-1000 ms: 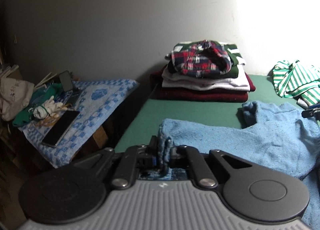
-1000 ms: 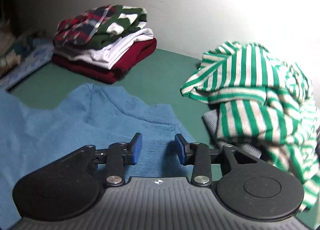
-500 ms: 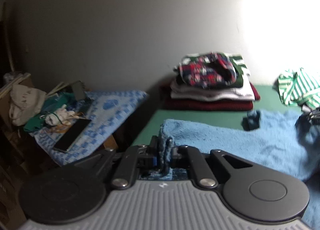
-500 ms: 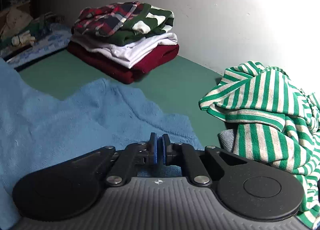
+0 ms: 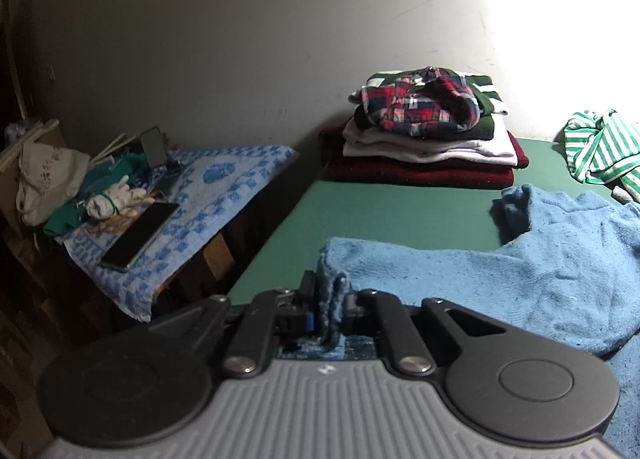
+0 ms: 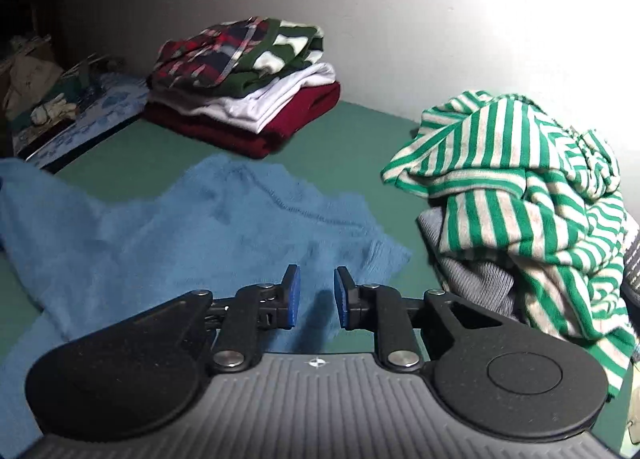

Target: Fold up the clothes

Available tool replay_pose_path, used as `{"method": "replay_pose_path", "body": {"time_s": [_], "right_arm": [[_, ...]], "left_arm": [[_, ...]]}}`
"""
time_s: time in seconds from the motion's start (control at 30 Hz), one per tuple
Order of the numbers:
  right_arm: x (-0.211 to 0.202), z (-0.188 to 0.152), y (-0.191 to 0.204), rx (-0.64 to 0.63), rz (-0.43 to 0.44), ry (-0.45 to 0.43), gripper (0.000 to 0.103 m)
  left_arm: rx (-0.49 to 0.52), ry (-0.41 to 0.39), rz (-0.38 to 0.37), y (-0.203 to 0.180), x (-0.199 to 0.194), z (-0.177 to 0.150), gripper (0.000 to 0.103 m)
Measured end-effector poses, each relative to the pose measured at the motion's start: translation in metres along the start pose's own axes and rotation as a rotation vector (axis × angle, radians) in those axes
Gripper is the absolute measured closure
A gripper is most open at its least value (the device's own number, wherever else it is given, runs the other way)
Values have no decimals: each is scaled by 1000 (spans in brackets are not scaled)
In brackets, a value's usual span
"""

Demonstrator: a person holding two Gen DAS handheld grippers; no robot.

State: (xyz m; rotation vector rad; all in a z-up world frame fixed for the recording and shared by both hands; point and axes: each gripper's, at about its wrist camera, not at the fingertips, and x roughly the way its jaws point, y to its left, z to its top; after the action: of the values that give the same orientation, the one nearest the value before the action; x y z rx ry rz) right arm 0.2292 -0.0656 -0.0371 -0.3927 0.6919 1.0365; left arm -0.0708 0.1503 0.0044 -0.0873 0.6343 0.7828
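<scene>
**Left gripper clamped on blue sweater edge; right gripper free above it**

Left gripper (image 5: pixel 329 305) pinches a bunched edge of the blue sweater (image 5: pixel 520 275) between its pads, the fabric standing up in a ridge between my jaws. My right gripper (image 6: pixel 316 295) stands spread, nothing between its pads, hovering just over the near-right part of the same sweater (image 6: pixel 208 235).

Finding: the sweater lies spread and rumpled on the green surface (image 5: pixel 392 215), not yet a flat packet. One part near the far edge is humped up and casts a shadow. A folded stack (image 5: pixel 428 135) sits against the wall, well apart. A striped garment (image 6: pixel 520 187) lies heaped to the right, just beside the sweater's corner, with a grey piece (image 6: pixel 476 259) under it.

Assessment: I judge the step in hand to be gathering two points of the sweater for a fold. To do it well, my right pads should close on one edge only, matched to the edge my left holds, not on a double layer or on the striped heap alongside. Both grips should then travel level and together, keeping the span taut so the knit does not sag. The knit looks thick and soft; I expect it to stretch and drag on the surface, so lifting clear before carrying over seems wise.
</scene>
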Motion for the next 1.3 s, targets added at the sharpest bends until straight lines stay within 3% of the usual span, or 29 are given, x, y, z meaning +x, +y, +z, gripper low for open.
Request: {"method": "replay_pose_path", "body": {"time_s": [0.07, 0.33, 0.5, 0.6, 1.0, 1.13, 1.2, 1.3], "right_arm": [[-8, -12, 7, -27, 16, 34, 84], [34, -15, 23, -39, -104, 22, 80], [-3, -14, 22, 29, -64, 10, 81], [-23, -28, 37, 18, 1, 58, 82], [-34, -48, 84, 11, -47, 25, 85], [-43, -59, 104, 8, -2, 71, 85], [-35, -66, 112, 10, -37, 76, 77], [-38, -66, 113, 76, -49, 69, 76]], "left_arm": [[3, 1, 0, 0, 1, 0, 94], [10, 2, -8, 2, 0, 3, 94], [-18, 21, -37, 8, 4, 2, 94], [-18, 9, -58, 10, 3, 1, 94], [69, -105, -122, 3, -20, 14, 91], [75, -116, -142, 3, -22, 15, 91], [89, -125, -153, 2, -23, 16, 91], [132, -159, -185, -2, -28, 20, 91]]}}
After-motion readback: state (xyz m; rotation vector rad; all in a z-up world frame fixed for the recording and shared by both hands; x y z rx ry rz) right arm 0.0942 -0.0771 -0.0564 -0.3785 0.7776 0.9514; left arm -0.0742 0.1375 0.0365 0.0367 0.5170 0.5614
